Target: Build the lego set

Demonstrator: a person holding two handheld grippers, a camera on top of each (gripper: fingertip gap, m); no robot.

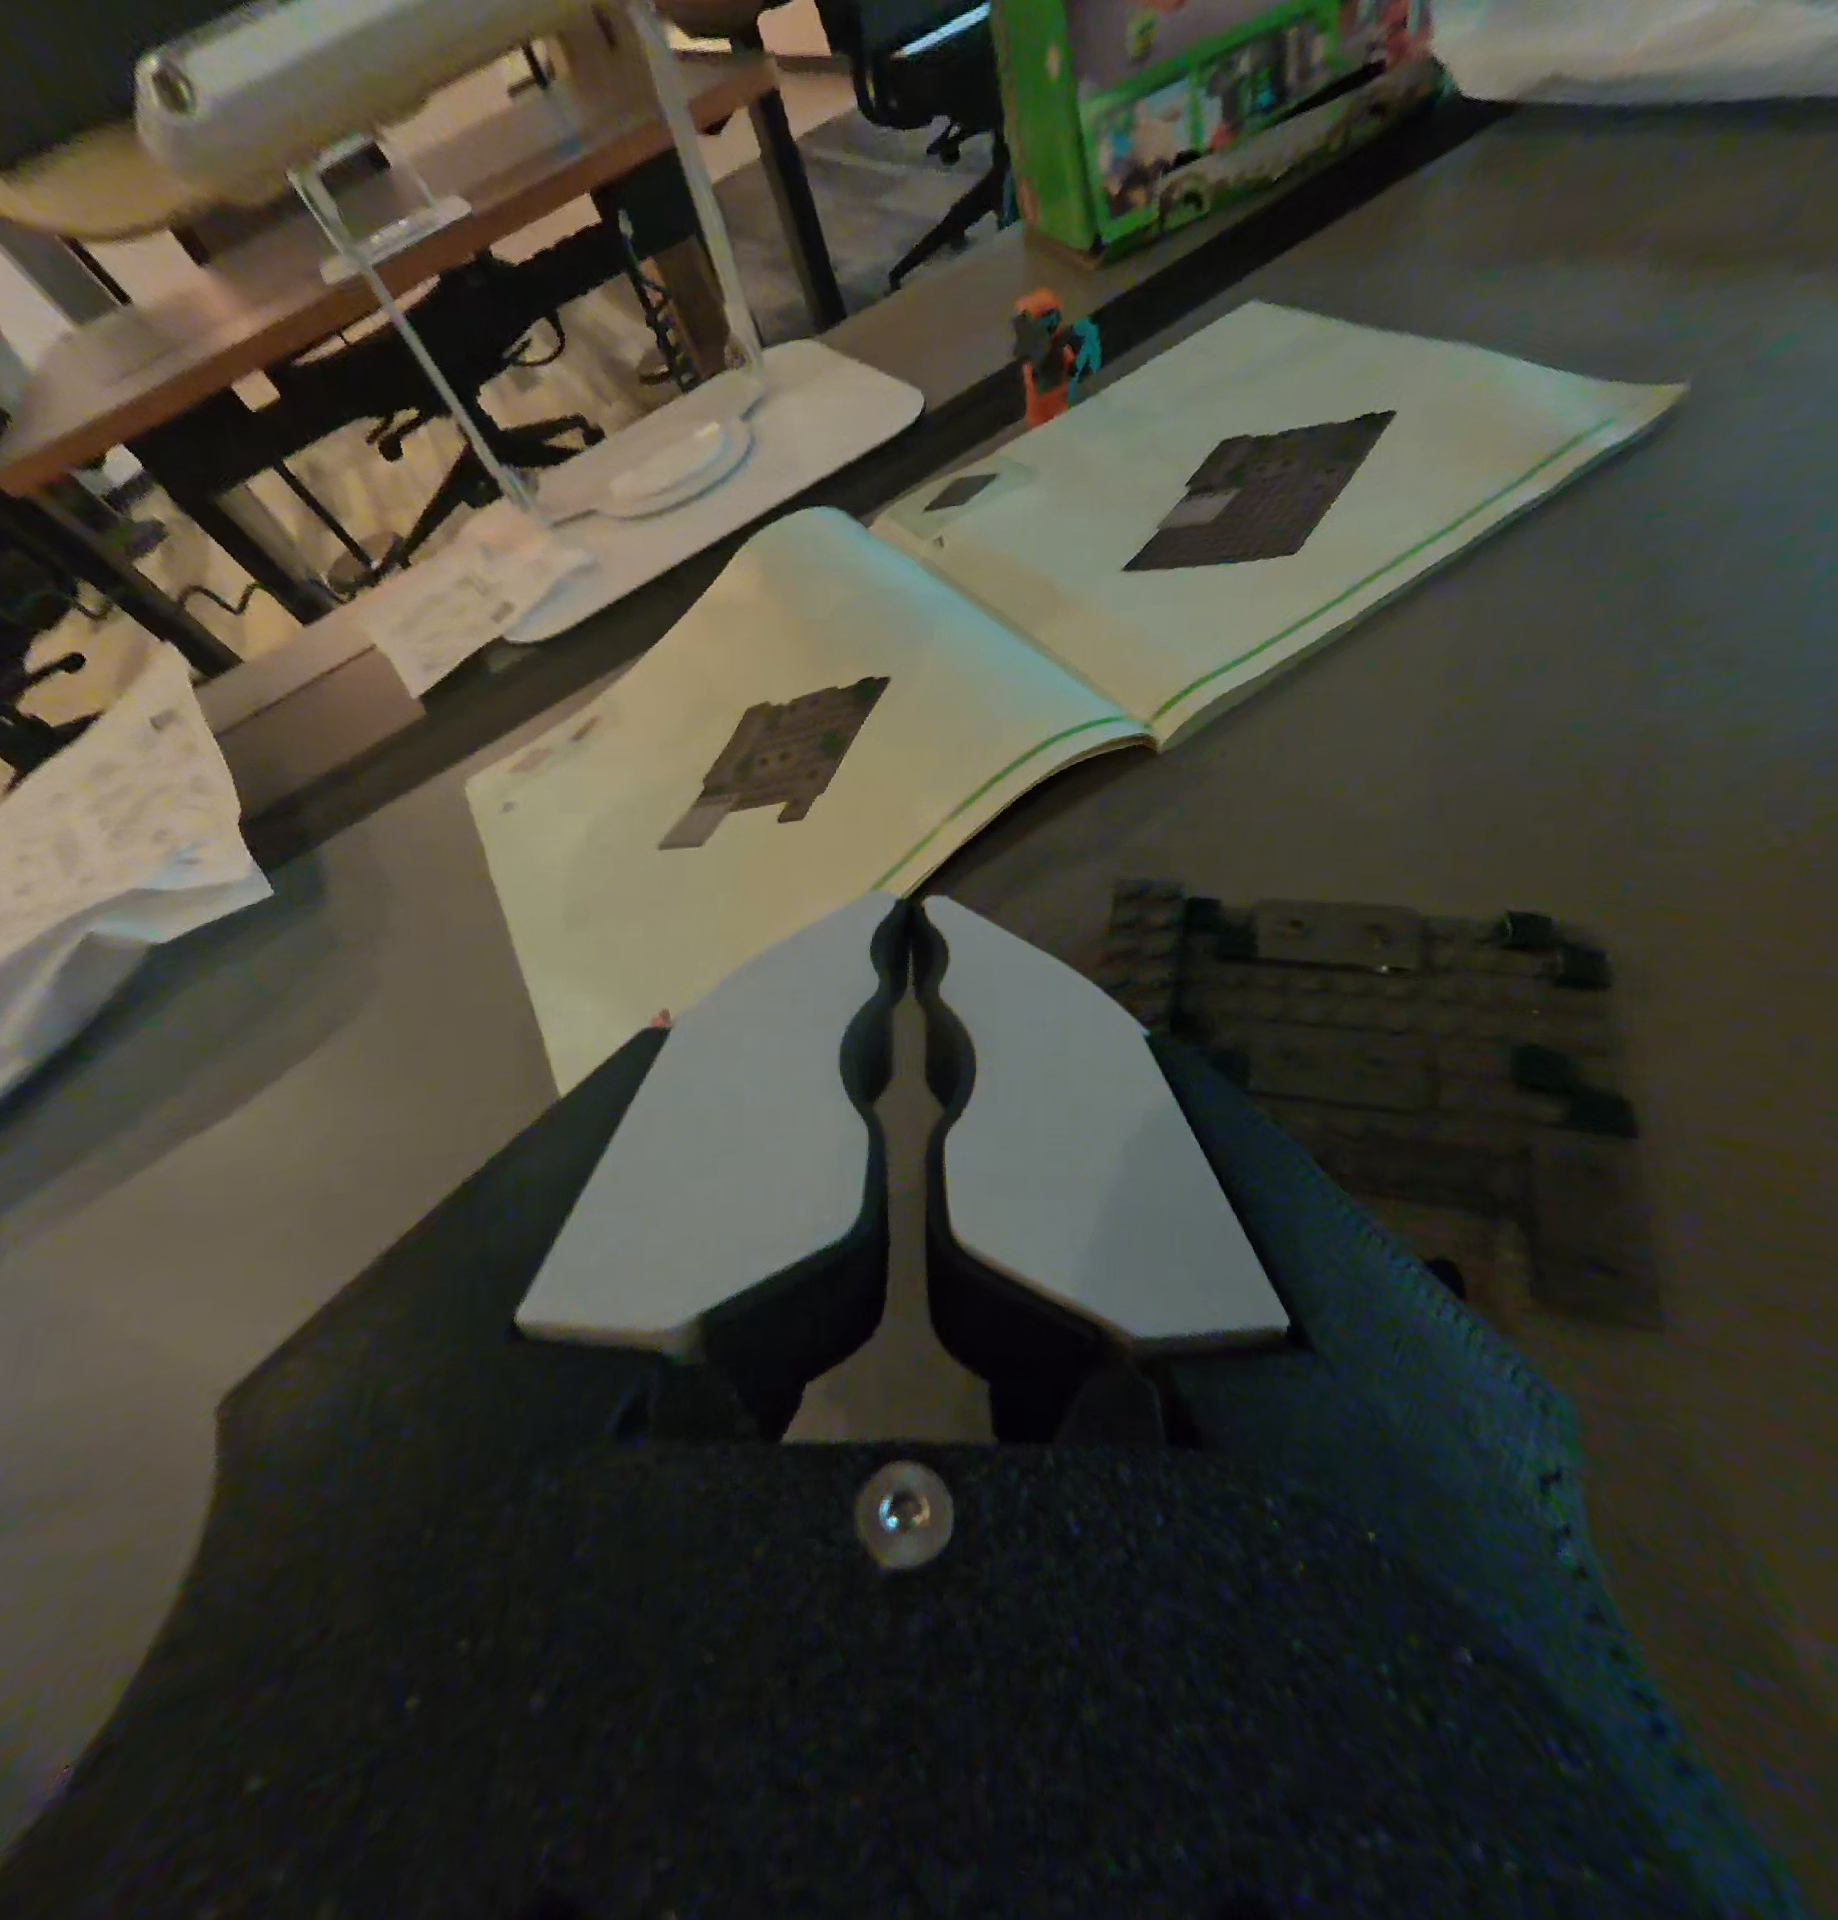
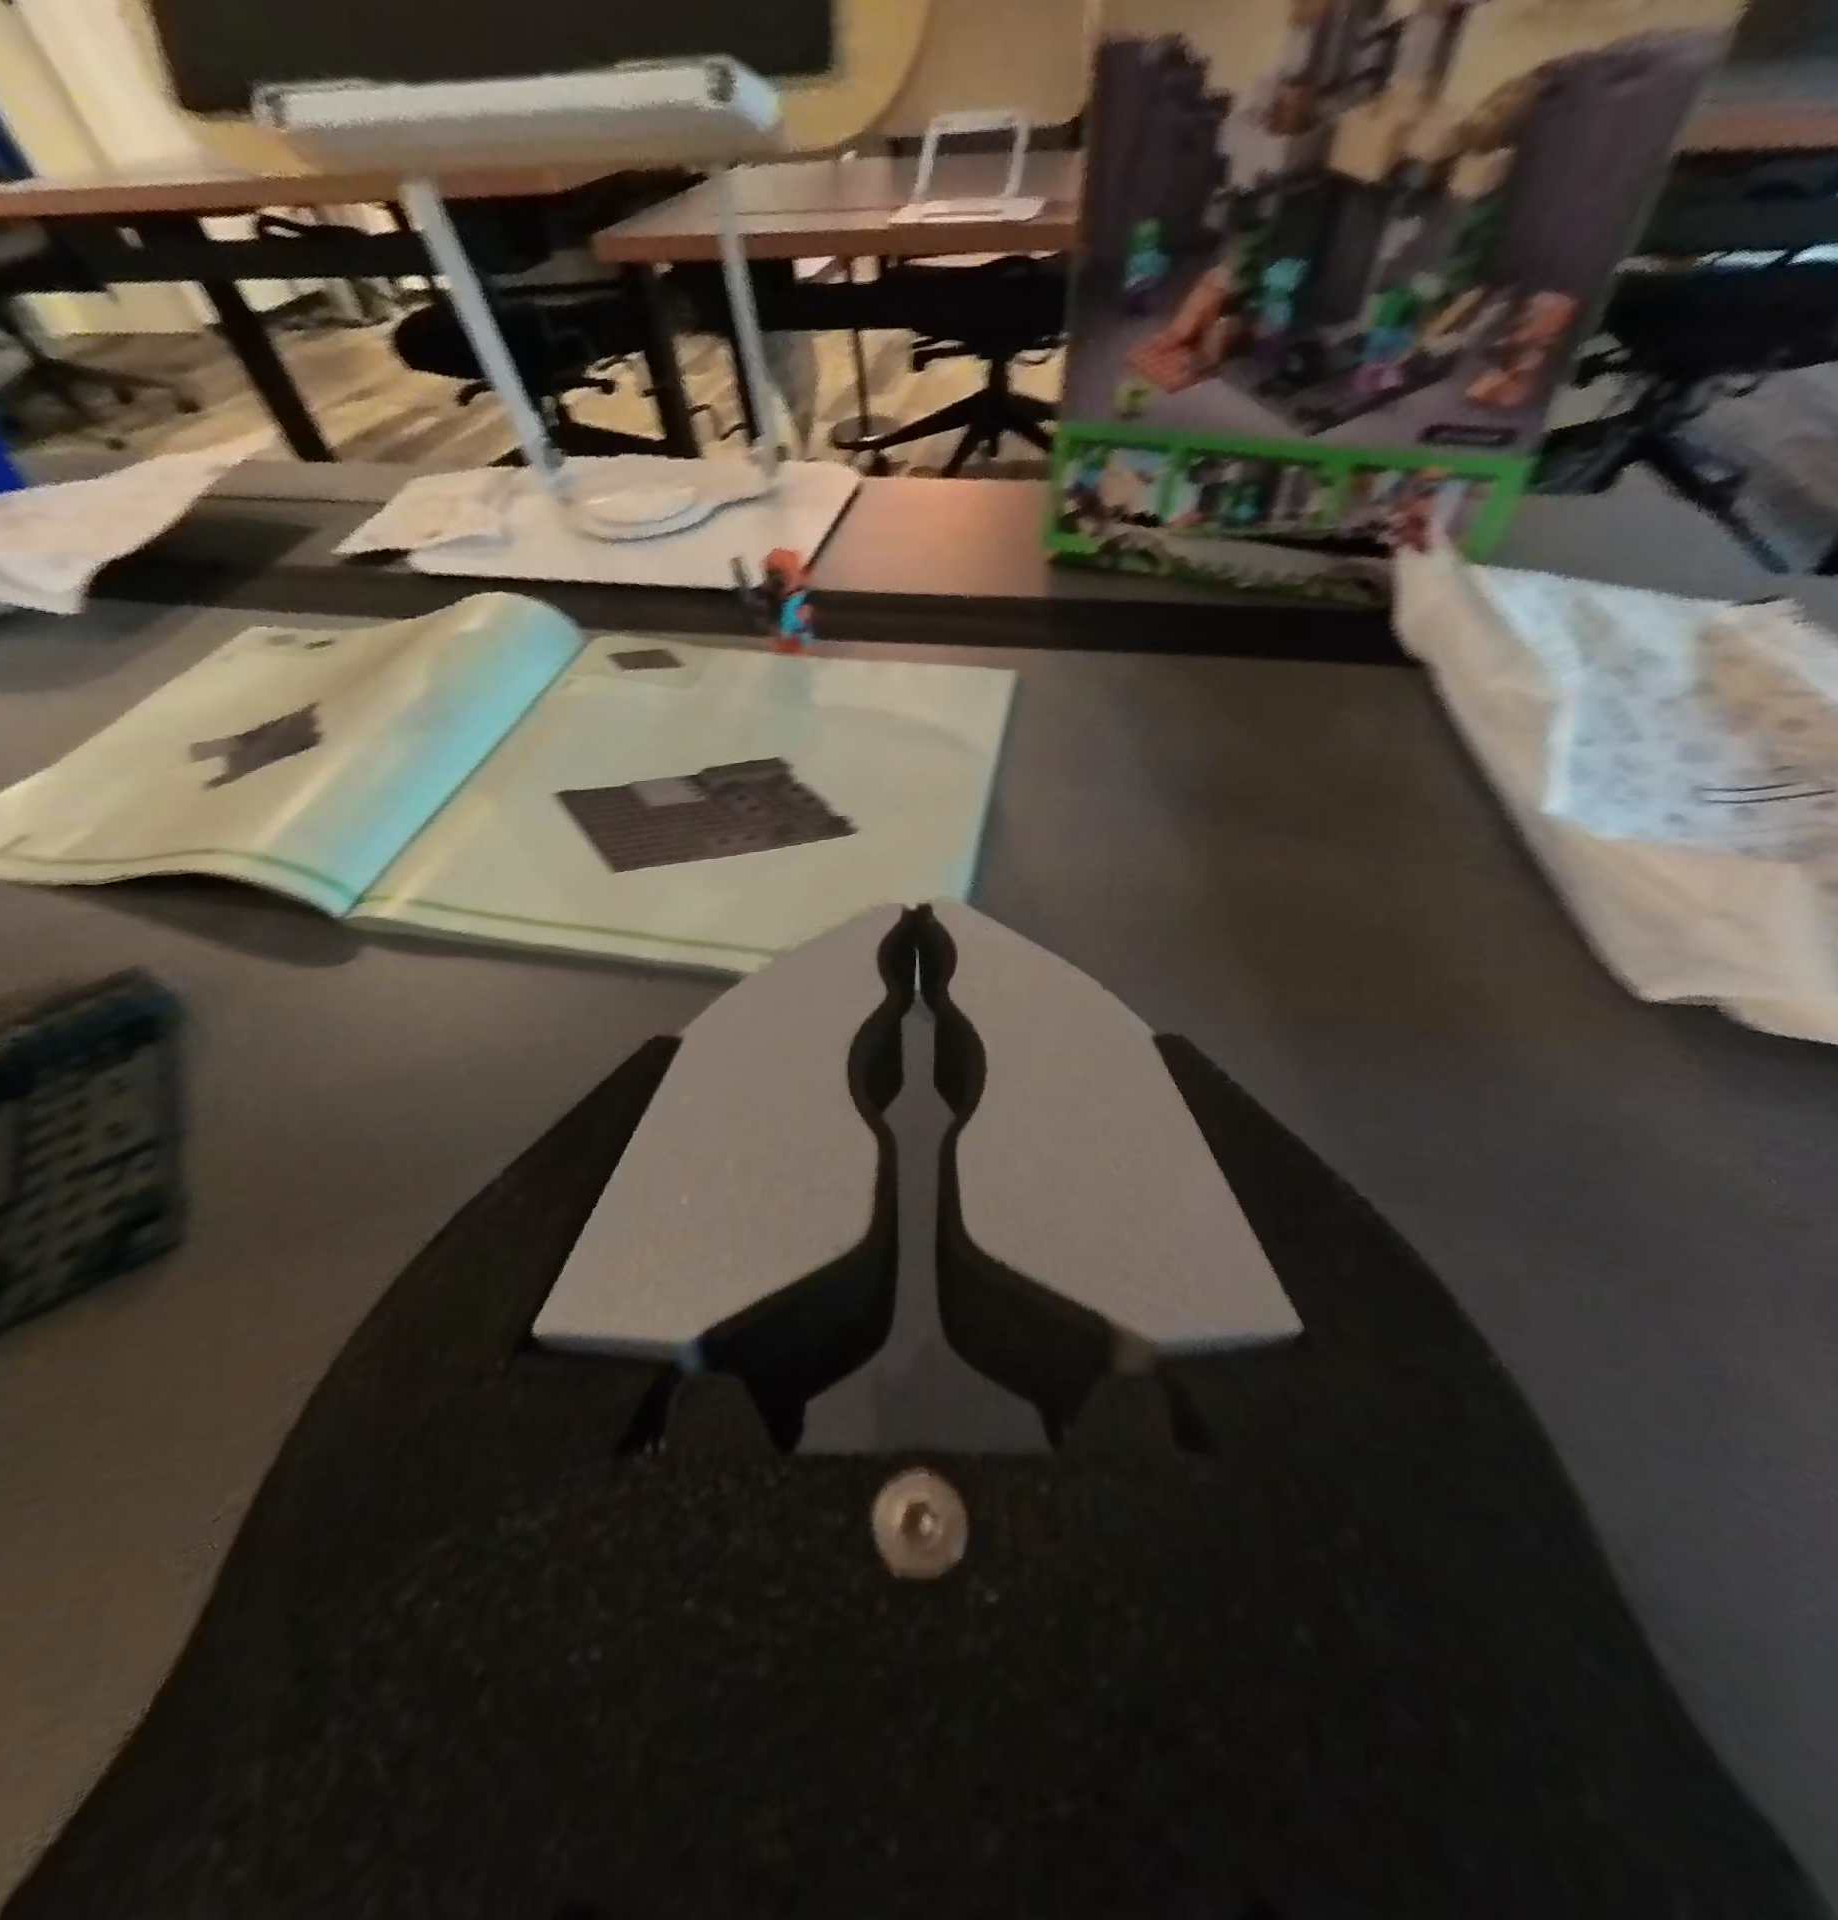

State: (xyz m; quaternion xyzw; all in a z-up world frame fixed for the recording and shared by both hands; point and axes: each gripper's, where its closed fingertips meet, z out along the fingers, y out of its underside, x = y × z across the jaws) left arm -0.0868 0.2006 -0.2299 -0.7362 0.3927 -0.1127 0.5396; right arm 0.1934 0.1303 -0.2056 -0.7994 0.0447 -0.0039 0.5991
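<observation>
A dark grey lego baseplate assembly (image 1: pixel 1414 1060) with small dark green pieces lies flat on the grey table, just right of my left gripper (image 1: pixel 913 914). The left gripper is shut and empty, its tips over the near edge of the open instruction booklet (image 1: pixel 894 665). My right gripper (image 2: pixel 917 920) is shut and empty, hovering at the booklet's (image 2: pixel 603 748) near right corner. The same dark assembly (image 2: pixel 63 1143) shows at the left edge of the right wrist view. A small orange and teal minifigure (image 1: pixel 1050 353) (image 2: pixel 785 603) stands behind the booklet.
The green lego box (image 2: pixel 1310 312) (image 1: pixel 1206 114) stands at the far edge. White printed paper bags lie at the right (image 2: pixel 1642 779) and left (image 1: pixel 84 862). A white desk lamp (image 2: pixel 624 499) (image 1: pixel 666 457) stands on a white pad behind the booklet. Desks and chairs stand beyond the table. The left gripper's tips are roughly 30 cm from the right gripper's.
</observation>
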